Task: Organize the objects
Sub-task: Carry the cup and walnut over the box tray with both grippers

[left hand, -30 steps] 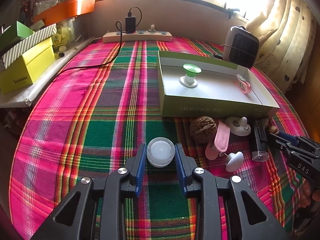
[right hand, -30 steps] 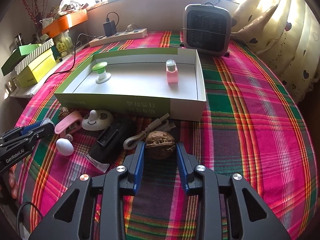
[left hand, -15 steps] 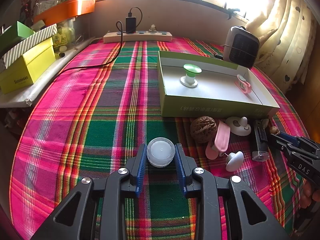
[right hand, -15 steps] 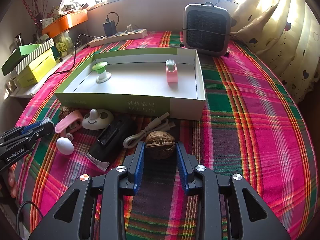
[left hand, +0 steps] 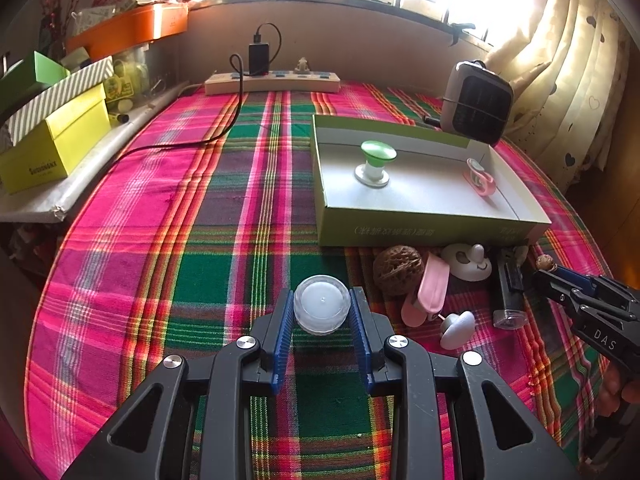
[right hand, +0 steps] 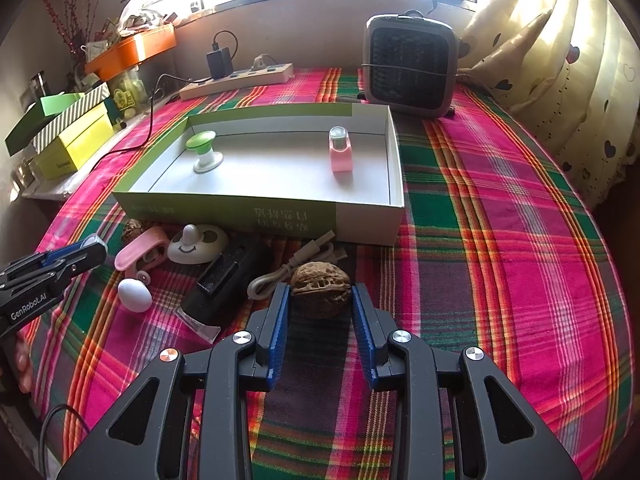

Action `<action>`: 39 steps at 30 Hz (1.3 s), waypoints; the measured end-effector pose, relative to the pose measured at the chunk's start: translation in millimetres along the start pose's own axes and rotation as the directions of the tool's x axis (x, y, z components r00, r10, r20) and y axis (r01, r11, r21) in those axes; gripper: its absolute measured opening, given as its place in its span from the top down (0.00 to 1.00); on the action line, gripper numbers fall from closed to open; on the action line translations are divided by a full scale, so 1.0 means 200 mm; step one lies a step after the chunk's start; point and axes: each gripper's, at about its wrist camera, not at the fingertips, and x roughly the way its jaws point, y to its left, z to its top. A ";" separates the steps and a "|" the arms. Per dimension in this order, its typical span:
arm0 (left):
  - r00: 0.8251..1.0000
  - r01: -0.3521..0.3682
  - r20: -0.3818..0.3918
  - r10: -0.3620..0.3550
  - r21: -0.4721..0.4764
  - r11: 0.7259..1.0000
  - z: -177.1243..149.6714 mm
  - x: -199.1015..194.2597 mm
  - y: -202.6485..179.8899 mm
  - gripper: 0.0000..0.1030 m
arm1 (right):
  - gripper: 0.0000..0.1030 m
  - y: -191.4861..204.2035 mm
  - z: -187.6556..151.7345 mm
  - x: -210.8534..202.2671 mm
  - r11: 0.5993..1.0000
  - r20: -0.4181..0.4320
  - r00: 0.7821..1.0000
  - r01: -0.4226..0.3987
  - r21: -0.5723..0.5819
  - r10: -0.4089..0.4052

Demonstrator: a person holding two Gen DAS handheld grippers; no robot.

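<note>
My left gripper (left hand: pixel 322 300) is shut on a small round translucent white jar (left hand: pixel 322 308) low over the plaid cloth. In the right wrist view my right gripper (right hand: pixel 320 294) is shut on a brown walnut (right hand: pixel 320 290), its blue pads against both sides. Behind stands an open green-and-white box (left hand: pixel 420 232), holding a green-topped knob (left hand: pixel 376 160) and a pink holder (left hand: pixel 480 174). In front of the box lie a second walnut (left hand: pixel 398 270), a pink clip (left hand: pixel 430 288), a white smiley piece (left hand: pixel 468 262), a white egg-shaped knob (left hand: pixel 456 328), a black device (left hand: pixel 508 284) and a coiled cable (right hand: pixel 300 256).
A small heater (right hand: pixel 408 64) stands behind the box's right end. A power strip (left hand: pixel 272 82) with a charger and black cord runs along the back. Yellow and striped boxes (left hand: pixel 56 148) sit on a shelf at the left. Curtains hang at the right.
</note>
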 end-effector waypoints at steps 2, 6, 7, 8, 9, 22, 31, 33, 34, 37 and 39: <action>1.000 0.005 0.008 -0.005 0.003 1.000 0.02 -0.01 -0.01 0.75 | 0.69 0.00 0.01 -0.01 1.000 0.008 1.000 -0.004 0.002 0.004; 1.000 0.017 0.025 -0.018 0.013 1.000 0.06 -0.03 -0.03 0.75 | 0.69 -0.01 0.05 -0.04 1.000 0.027 1.000 -0.008 -0.001 0.008; 0.999 0.019 0.029 -0.020 0.017 1.000 0.07 -0.03 -0.03 0.75 | 0.69 -0.01 0.06 -0.04 1.000 0.031 0.999 -0.011 -0.001 0.011; 0.999 0.021 0.033 -0.021 0.023 1.000 0.08 -0.03 -0.04 0.75 | 0.69 0.00 0.07 -0.05 1.000 0.037 0.999 -0.010 -0.004 0.010; 0.999 0.021 0.036 -0.023 0.030 0.999 0.10 -0.03 -0.05 0.75 | 0.69 0.00 0.08 -0.05 1.000 0.044 0.999 -0.009 -0.007 0.009; 0.997 0.041 0.058 -0.046 0.071 0.997 0.24 0.01 -0.14 0.75 | 0.69 0.05 0.25 -0.02 0.998 0.078 0.996 -0.039 -0.047 0.042; 0.998 0.044 0.049 -0.048 0.087 0.995 0.32 0.09 -0.18 0.75 | 0.69 0.09 0.37 0.09 0.996 0.056 0.997 -0.054 -0.069 0.058; 0.998 0.046 0.043 -0.050 0.086 0.995 0.34 0.11 -0.18 0.75 | 0.69 0.10 0.39 0.11 0.995 0.050 0.997 -0.060 -0.075 0.064; 0.998 0.048 0.039 -0.051 0.085 0.995 0.35 0.12 -0.18 0.75 | 0.69 0.10 0.40 0.13 0.995 0.046 0.997 -0.062 -0.077 0.066; 0.998 0.051 0.027 -0.054 0.098 0.994 0.37 0.15 -0.20 0.75 | 0.69 0.10 0.43 0.18 0.994 0.025 0.997 -0.072 -0.084 0.075; 0.999 0.048 0.016 -0.050 0.107 0.993 0.38 0.18 -0.21 0.75 | 0.69 0.11 0.45 0.22 0.993 0.009 0.997 -0.077 -0.086 0.078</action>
